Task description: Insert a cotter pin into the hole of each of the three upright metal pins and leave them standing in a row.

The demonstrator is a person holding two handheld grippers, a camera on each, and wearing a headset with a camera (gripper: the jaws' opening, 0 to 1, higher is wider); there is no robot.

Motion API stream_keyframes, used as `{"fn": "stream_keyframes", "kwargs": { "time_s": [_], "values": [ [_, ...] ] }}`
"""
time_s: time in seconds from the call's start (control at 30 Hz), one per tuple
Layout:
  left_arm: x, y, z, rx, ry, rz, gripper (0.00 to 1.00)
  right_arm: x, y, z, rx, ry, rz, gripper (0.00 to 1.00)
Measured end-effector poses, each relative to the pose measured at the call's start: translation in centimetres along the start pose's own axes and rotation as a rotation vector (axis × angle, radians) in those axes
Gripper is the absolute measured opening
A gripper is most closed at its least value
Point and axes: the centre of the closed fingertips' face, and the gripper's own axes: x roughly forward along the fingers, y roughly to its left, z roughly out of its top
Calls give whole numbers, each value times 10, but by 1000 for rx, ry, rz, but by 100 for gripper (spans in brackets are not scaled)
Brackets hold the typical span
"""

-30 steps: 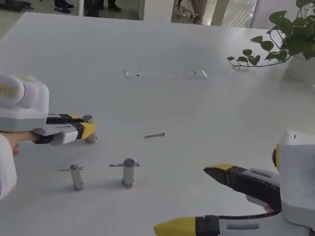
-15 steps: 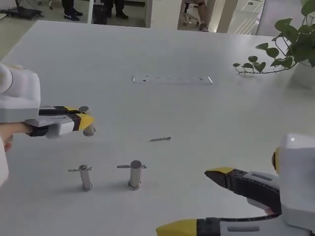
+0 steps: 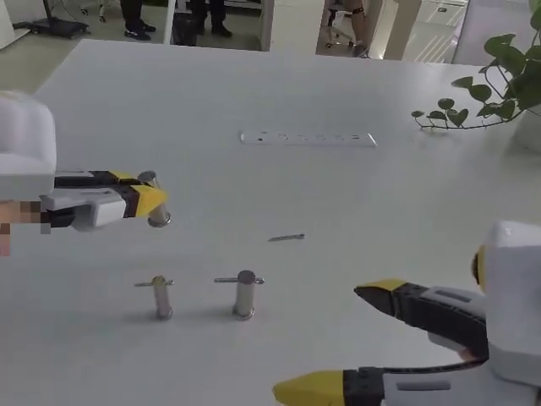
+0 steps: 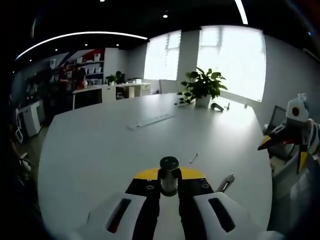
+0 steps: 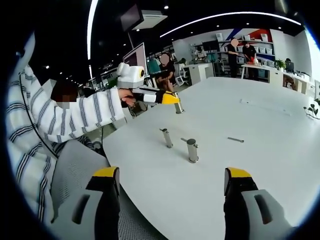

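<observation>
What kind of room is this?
Most likely an open office or lab: a long white table with a power strip on it, a potted plant at its edge, and desks with people working in the background.

**Readable text: none**

Checked all three views and found no lettering, number, brand or label clear enough to read. Noted small dark marks along the white power strip (image 3: 306,137) lying on the bench (image 3: 406,220), too small to make out. Noted a red and blue wall graphic (image 5: 257,34) far back in the right gripper view, blurred and unreadable.
</observation>
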Motion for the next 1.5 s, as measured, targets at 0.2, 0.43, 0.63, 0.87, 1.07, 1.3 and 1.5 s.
{"fn": "stream_keyframes", "kwargs": {
  "time_s": [0.2,0.43,0.63,0.87,1.07,1.3,1.5],
  "values": [
    [-14,-11,10,14,-20,-16,9,-1,0,0,-3,-5,1,84],
    [-31,-31,20,43,-28,-37,9,-2,0,-3,1,-4,3,84],
    [-38,-42,21,41,-31,-36,9,-4,0,-3,1,-12,4,83],
    [-41,-65,16,73,-19,-53,9,-6,-1,-7,6,-10,3,83],
    [-38,-83,9,73,-19,-83,9,-6,-2,-9,6,-6,5,82],
    [-33,-101,-4,71,-1,-111,9,-5,0,-10,3,-5,8,81],
    [-30,-113,-15,82,17,-134,9,-3,-1,-11,3,-2,0,81]
  ]
}}
